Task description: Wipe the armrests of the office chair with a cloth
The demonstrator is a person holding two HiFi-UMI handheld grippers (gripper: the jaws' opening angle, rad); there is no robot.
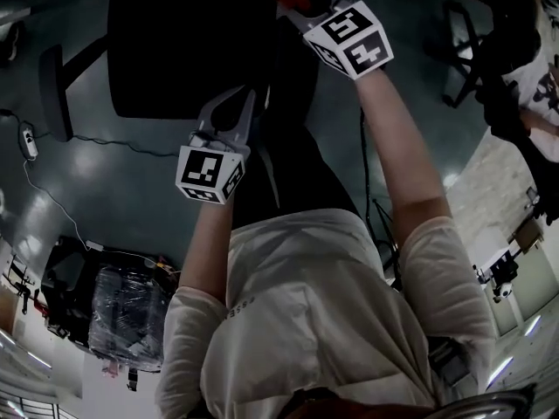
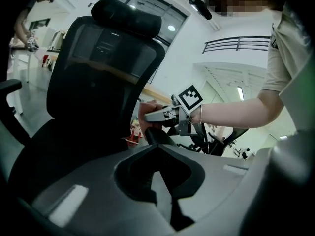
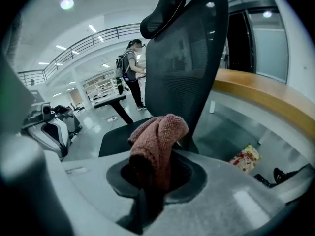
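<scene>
Room: I see a large bright hall with white walls, ceiling lights and a railed balcony (image 3: 93,41) high up.
Floor (image 1: 131,190): dark grey and glossy, with a thin cable (image 1: 113,142) trailing across it.
Office chair (image 2: 98,82): black, with a mesh back and a headrest. It stands upright just ahead of both grippers, and in the head view its seat lies at the top left.
Armrest (image 1: 54,90): a black pad on the chair's left side in the head view, well apart from both grippers.
Arms: both of my forearms reach forward, bare below pale short sleeves.
Right gripper (image 3: 150,186): its jaws are clamped on the cloth. I hold it farther forward than the other gripper, beside the edge of the chair's back.
Left gripper (image 2: 157,176): its jaws are drawn together with nothing between them, and it points at the chair's side.
Cloth (image 3: 157,141): reddish-brown knit, bunched, flopping over above the right jaws in front of the lower chair back. I cannot tell whether it touches the chair.
Bystander (image 3: 130,73): stands at a desk beyond the chair, wearing a backpack.
Snack packet (image 3: 243,159): lies on the floor below a wooden ledge (image 3: 256,95).
</scene>
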